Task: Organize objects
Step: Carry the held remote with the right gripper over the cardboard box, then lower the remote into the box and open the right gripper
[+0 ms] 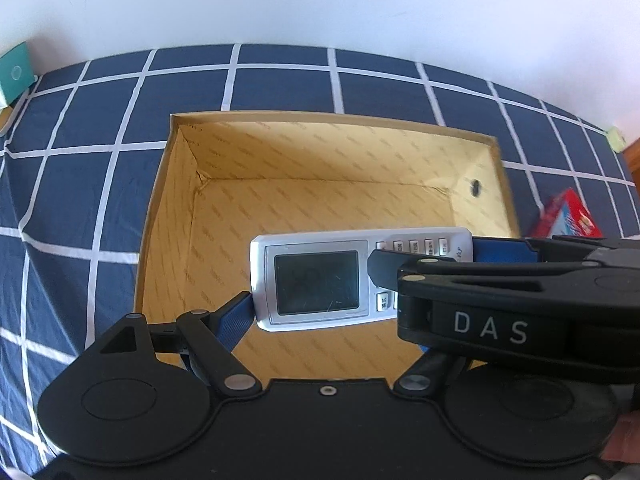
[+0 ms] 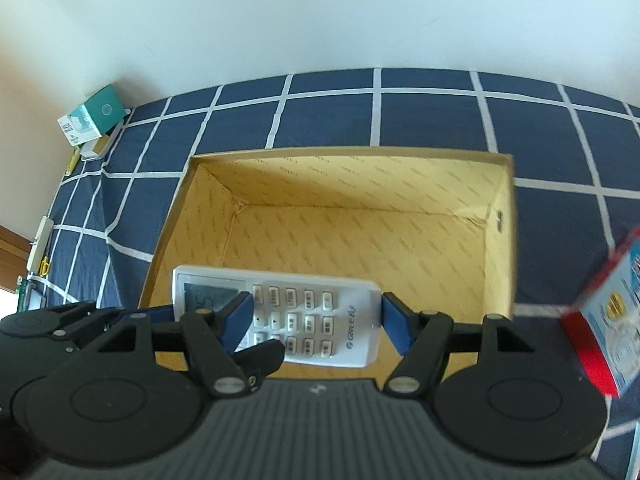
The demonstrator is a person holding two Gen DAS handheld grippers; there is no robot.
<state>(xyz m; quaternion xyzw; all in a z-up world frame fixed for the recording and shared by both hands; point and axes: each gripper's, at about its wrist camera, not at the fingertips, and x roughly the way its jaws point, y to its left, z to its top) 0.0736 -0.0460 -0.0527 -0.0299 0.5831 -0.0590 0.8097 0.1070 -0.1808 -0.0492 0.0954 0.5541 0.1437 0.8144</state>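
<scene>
white remote [image 1: 320,280] partly hidden by gripper [image 1: 460,304]

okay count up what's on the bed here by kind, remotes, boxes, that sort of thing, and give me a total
Remote controls: 1, the white remote, held over the open box by both grippers
Open cardboard boxes: 1, the cardboard box
Red and blue packages: 1, the red package
Green boxes by the wall: 1, the green box
Total: 4

Remote [image 2: 296,316] over open box [image 1: 320,148], between my grippers. Box on checked cloth [image 2: 420,116]. Carton [image 2: 604,320] right of box, seemingly touching.
</scene>
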